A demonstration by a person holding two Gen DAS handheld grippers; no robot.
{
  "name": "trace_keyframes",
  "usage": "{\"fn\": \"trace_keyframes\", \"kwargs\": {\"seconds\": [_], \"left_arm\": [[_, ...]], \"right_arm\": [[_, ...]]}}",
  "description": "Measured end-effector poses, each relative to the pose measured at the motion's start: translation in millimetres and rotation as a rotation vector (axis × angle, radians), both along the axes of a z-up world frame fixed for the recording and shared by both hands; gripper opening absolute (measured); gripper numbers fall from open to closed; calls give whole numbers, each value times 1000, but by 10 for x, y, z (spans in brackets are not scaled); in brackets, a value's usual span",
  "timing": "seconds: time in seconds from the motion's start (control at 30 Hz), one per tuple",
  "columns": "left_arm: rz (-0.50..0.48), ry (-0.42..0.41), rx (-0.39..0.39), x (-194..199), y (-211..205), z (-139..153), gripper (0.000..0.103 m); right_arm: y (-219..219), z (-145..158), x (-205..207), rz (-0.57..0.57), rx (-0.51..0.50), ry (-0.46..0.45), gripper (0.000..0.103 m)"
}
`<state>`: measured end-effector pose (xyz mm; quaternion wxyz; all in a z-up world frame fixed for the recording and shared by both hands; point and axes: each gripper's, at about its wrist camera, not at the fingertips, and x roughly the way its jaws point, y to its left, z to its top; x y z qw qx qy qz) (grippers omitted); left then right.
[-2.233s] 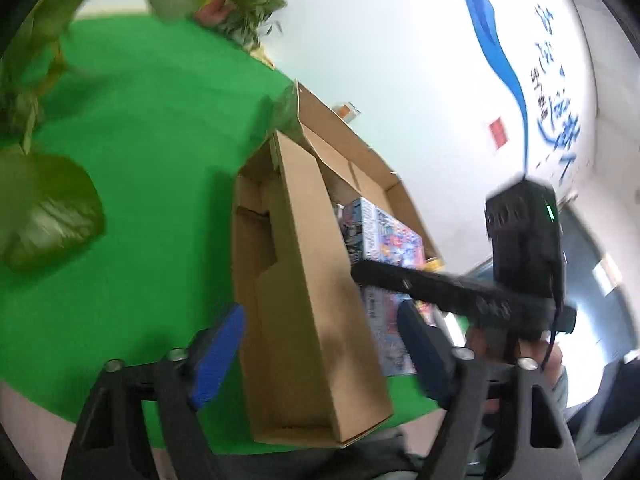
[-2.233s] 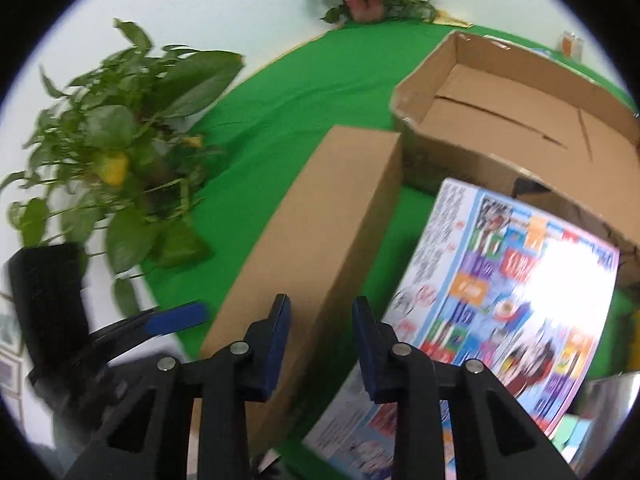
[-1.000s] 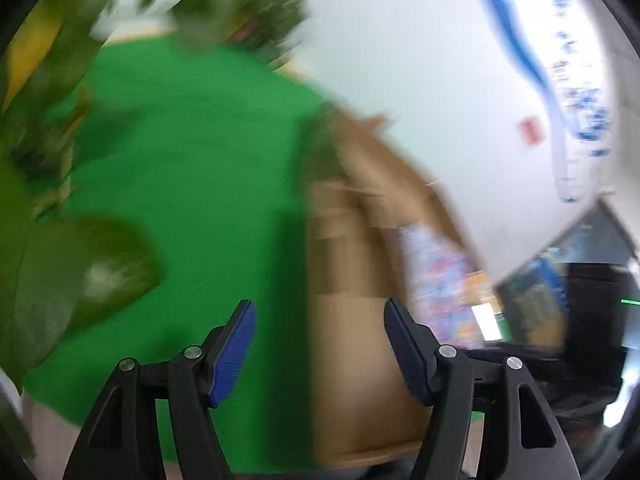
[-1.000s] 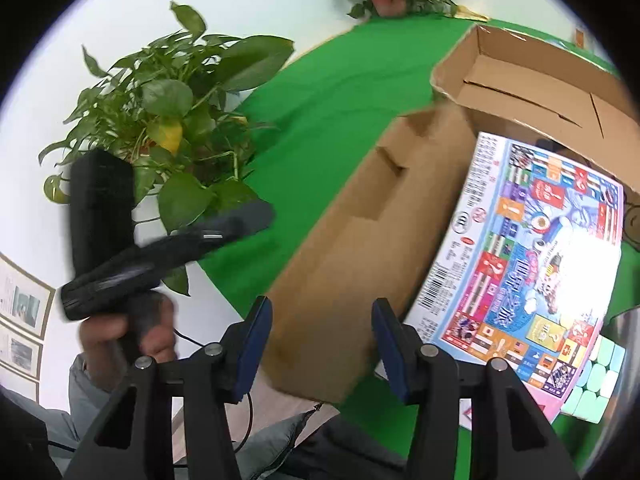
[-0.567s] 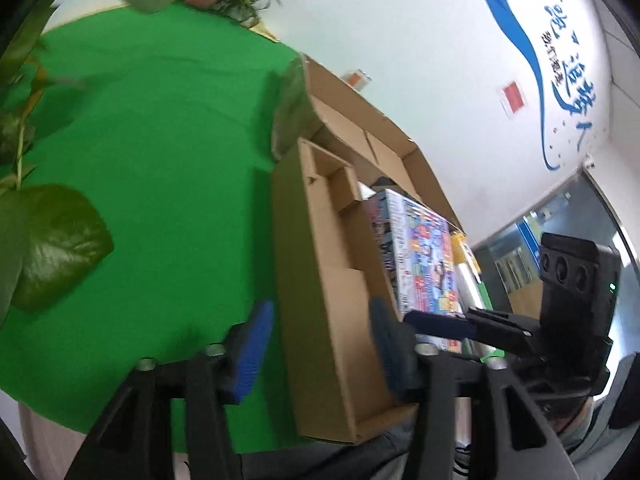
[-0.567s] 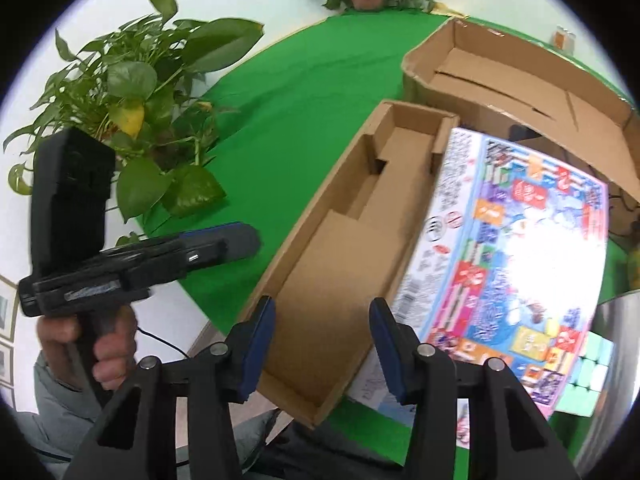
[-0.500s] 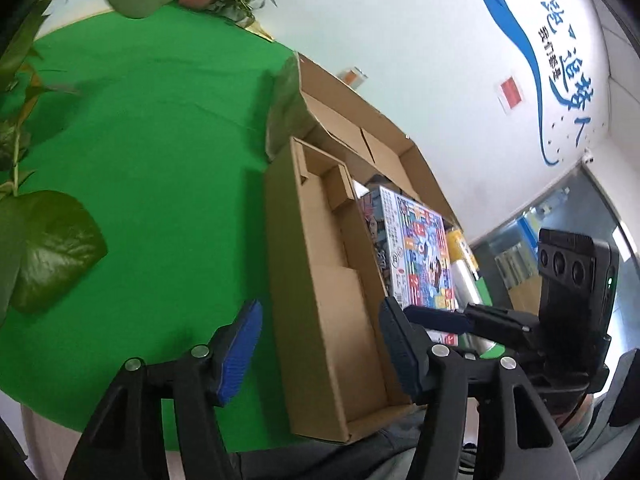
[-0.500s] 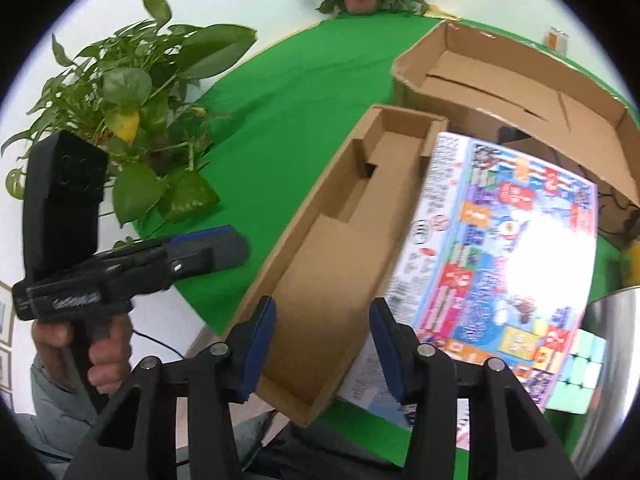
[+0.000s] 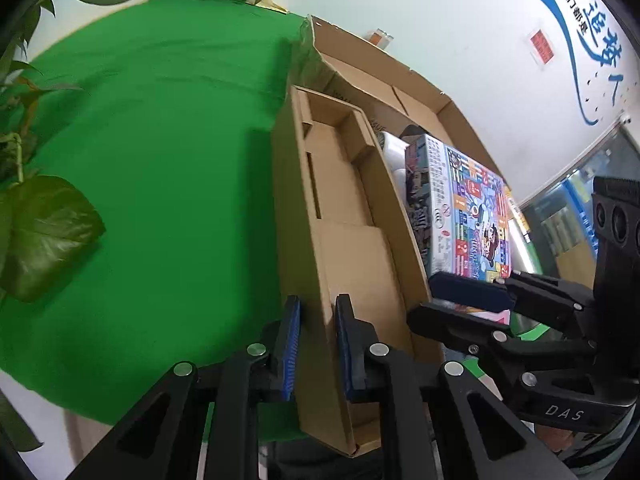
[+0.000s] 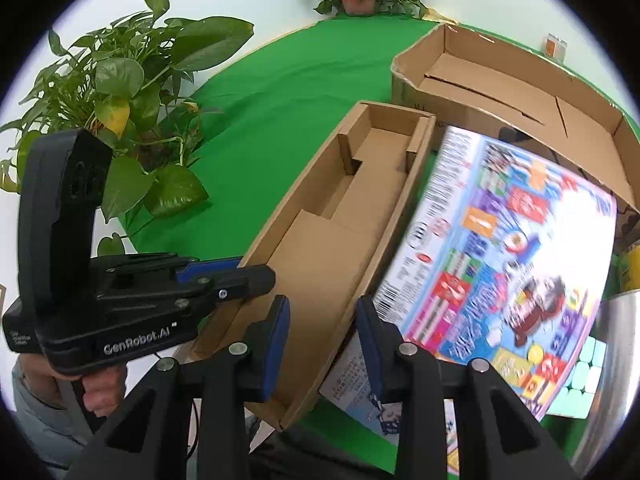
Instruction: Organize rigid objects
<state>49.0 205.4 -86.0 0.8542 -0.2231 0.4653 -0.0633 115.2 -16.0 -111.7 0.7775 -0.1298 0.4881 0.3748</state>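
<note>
The black tool in the person's left hand (image 10: 102,394) read "GenRobot.AI"; the other one's body read "DAS". The long cardboard tray (image 9: 344,216) lay open side up on the green cloth (image 9: 160,160), its long axis running from six toward twelve o'clock. The left gripper (image 9: 316,344) was clamped on the tray's left wall near the six o'clock end. The right gripper (image 10: 322,344) straddled the tray's right wall, its jaws closing, pads apart from the card. At three o'clock, touching the tray, lay the colourful game box (image 10: 508,264). A bigger carton (image 10: 520,92) stood past it; potted plants (image 10: 120,120) crowded nine o'clock.
</note>
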Motion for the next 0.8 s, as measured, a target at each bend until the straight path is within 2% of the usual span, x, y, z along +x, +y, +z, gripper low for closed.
{"fn": "trace_keyframes", "kwargs": {"seconds": [0.1, 0.17, 0.23, 0.3, 0.37, 0.47, 0.53, 0.63, 0.8], "left_arm": [[28, 13, 20, -40, 56, 5, 14], [54, 20, 17, -79, 134, 11, 13], [77, 21, 8, -80, 198, 5, 12], [92, 23, 21, -43, 196, -3, 11], [99, 23, 79, -59, 144, 45, 10], [117, -4, 89, -88, 152, 177, 10], [126, -54, 121, -108, 129, 392, 10], [130, -136, 184, -52, 62, 789, 10], [70, -277, 266, 314, -172, 1449, 10]], "right_arm": [[119, -69, 9, 11, -11, 20, 33], [144, -141, 44, 18, -15, 49, 25], [191, -226, 93, 13, -10, 66, 23], [205, -213, 73, 20, -15, 45, 21], [243, -199, 61, 18, -14, 23, 19], [224, -119, 69, 10, 26, 11, 19], [149, 35, 100, -1, 83, -8, 19], [79, 370, 115, -19, 156, -91, 19], [-113, 949, 327, -80, 251, -230, 18]]}}
